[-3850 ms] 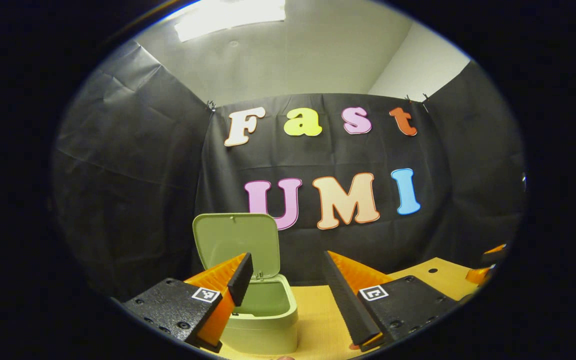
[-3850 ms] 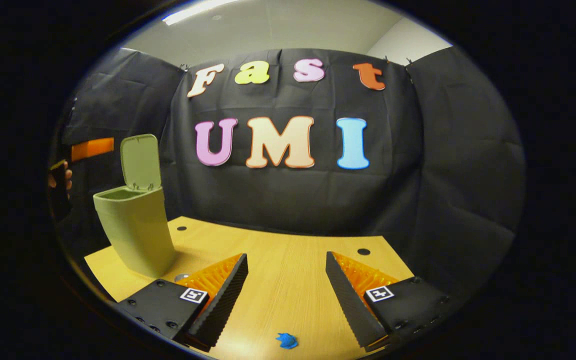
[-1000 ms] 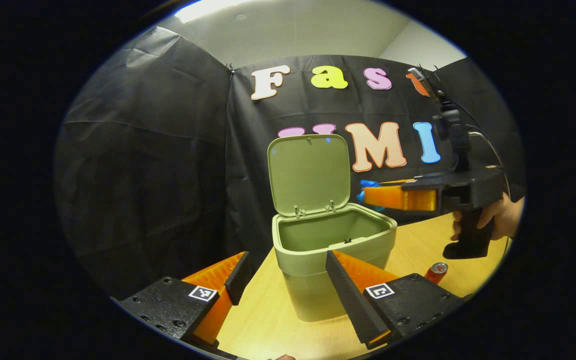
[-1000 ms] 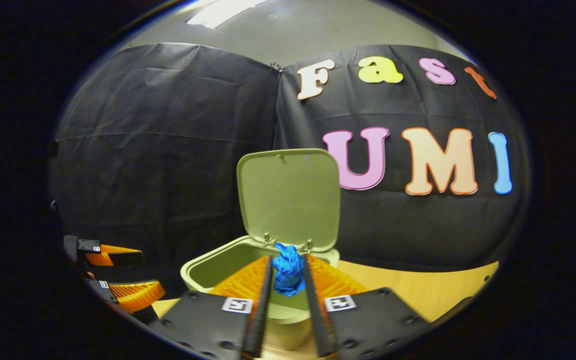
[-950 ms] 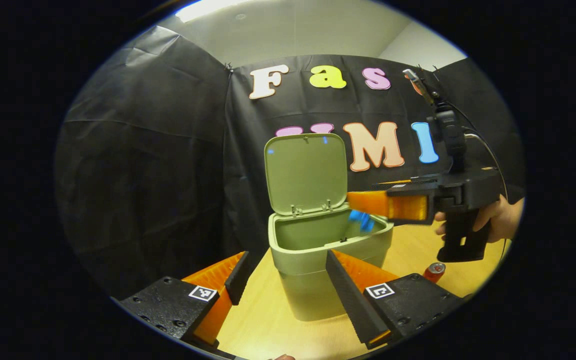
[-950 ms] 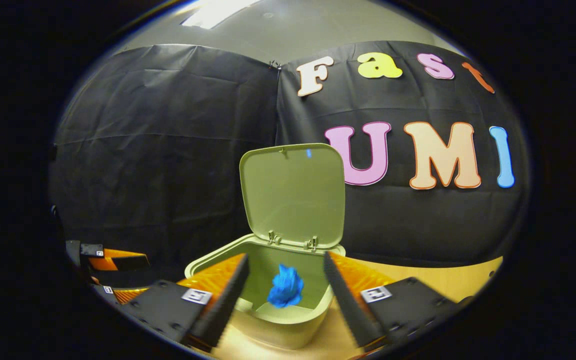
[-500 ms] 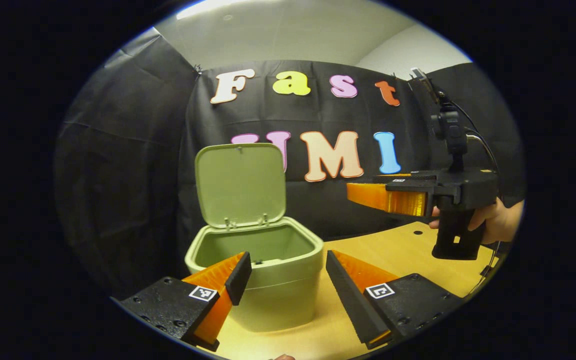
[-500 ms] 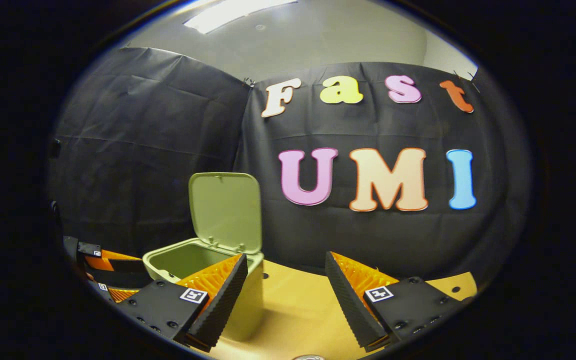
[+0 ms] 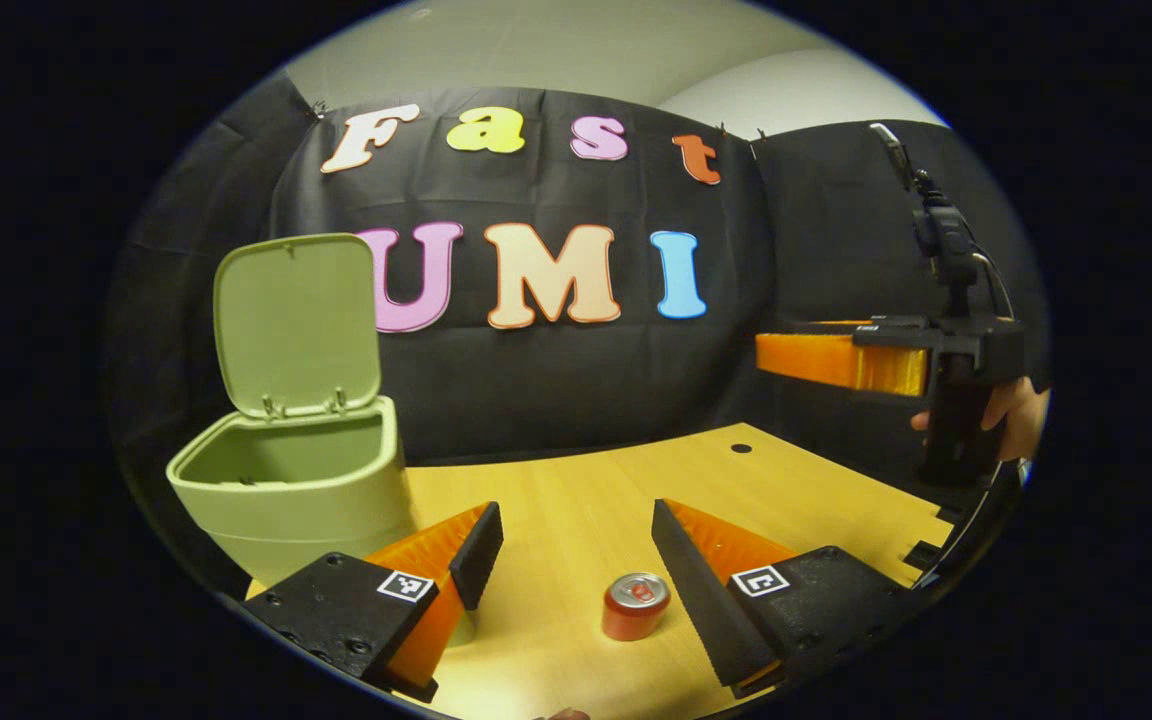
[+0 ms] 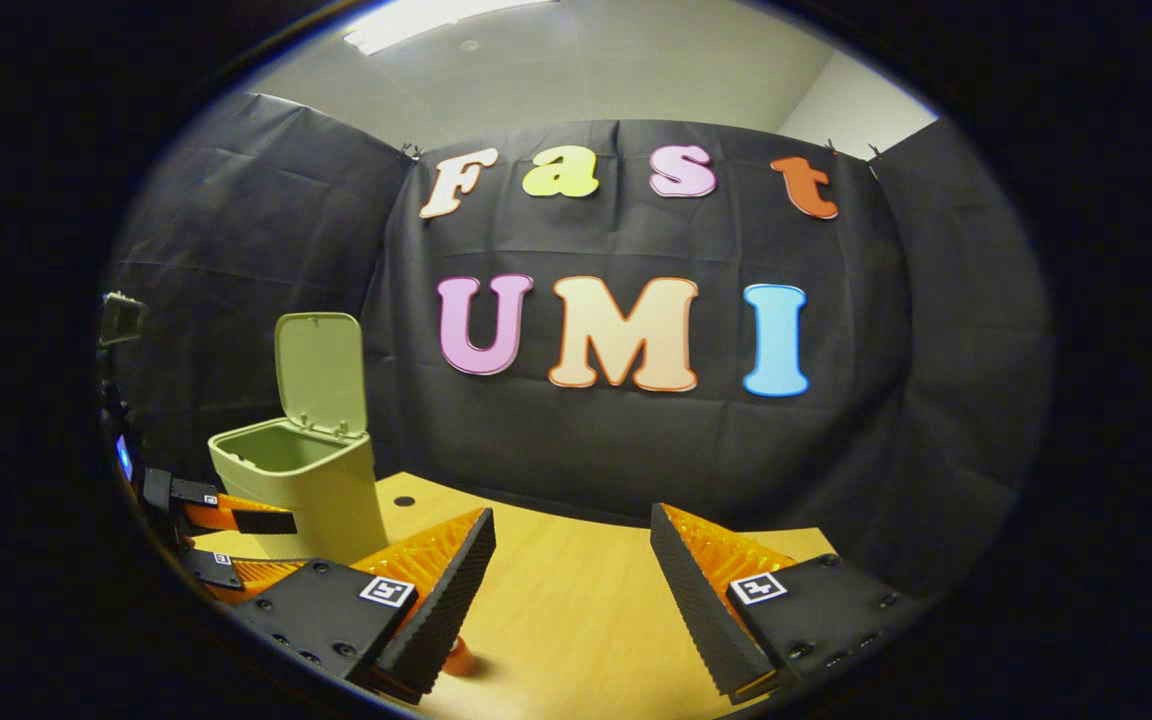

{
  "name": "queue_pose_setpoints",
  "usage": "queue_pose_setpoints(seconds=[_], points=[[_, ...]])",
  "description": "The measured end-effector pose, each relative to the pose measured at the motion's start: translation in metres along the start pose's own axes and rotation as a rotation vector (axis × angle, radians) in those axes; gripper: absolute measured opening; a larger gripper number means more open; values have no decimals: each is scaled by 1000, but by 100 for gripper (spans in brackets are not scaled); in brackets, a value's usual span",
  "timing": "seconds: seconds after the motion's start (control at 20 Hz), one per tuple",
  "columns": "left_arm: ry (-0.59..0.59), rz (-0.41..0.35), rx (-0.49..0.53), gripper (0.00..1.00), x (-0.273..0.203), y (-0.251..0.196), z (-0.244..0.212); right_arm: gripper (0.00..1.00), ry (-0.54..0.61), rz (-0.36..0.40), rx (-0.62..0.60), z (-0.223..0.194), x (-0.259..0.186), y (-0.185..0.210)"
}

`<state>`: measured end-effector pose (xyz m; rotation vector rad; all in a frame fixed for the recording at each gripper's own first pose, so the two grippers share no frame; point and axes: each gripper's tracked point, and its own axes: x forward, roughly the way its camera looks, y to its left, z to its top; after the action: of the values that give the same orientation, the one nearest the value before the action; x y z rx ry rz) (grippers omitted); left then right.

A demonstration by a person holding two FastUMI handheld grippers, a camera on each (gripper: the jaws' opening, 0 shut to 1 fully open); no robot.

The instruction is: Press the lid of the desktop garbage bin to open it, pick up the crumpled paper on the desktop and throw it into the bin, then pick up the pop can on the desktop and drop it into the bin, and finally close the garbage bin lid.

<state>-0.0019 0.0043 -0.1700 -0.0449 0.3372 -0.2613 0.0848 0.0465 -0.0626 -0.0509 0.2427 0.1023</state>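
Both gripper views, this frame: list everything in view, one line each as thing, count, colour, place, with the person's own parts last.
Bin: one, light green, on the table's left side.
Lid: one, light green, hinged upright at the bin's back, open.
Can: one, red with a silver top, upright on the table between the left gripper's fingers.
Table: one, light wood, with small dark holes.
Left gripper: one, open, low over the can.
Right gripper: one, open, empty, above the table.
Hand: one, around the right gripper's handle.
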Motion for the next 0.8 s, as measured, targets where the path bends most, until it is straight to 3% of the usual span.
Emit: queue_pose_setpoints(seconds=[0.15, 0.5, 0.8], points=[[84, -13, -35, 93, 19, -23, -40, 98, 60, -54, 17, -27, -22, -44], [192, 43, -57, 93, 48, -33, -105, 98, 137, -200, 76, -63, -78, -128], [281, 59, -79, 93, 68, -39, -157, 99, 182, -274, 54, -82, -111, -155]])
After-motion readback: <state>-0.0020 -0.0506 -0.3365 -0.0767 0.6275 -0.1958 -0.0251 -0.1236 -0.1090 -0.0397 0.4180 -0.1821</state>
